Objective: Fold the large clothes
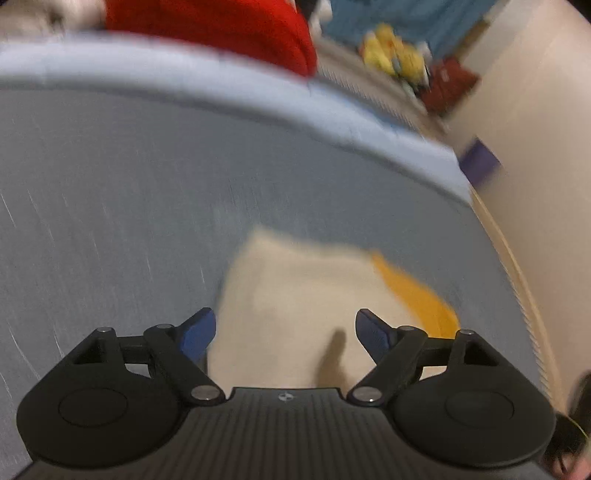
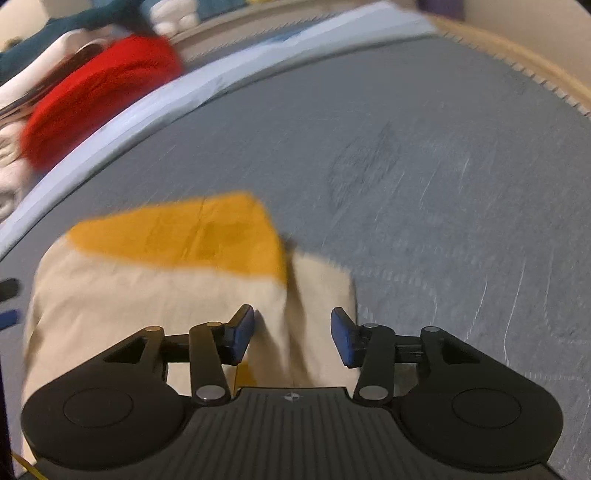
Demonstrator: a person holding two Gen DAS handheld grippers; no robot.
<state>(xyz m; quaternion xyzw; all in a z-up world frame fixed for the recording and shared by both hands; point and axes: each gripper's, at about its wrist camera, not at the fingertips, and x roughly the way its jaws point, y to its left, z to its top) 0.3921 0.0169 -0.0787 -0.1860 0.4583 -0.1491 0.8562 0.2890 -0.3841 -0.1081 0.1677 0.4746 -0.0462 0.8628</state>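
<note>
A folded beige garment (image 1: 295, 295) with a mustard-yellow panel (image 1: 417, 295) lies on the grey mat (image 1: 129, 184). My left gripper (image 1: 285, 330) hovers over its near left part, jaws wide apart, nothing between the blue pads. In the right wrist view the same beige garment (image 2: 147, 302) shows its yellow panel (image 2: 192, 236) on the far side. My right gripper (image 2: 293, 334) stands over the garment's right edge with its jaws apart; the cloth lies below them and the pads do not press on it. Both views are blurred by motion.
A light blue border (image 1: 221, 88) edges the mat's far side. Beyond it lie a red cloth (image 1: 229, 26), a yellow toy (image 1: 395, 51) and other piled clothes (image 2: 22, 122). A wooden edge (image 2: 517, 55) and a pale wall (image 1: 535, 110) bound the right side.
</note>
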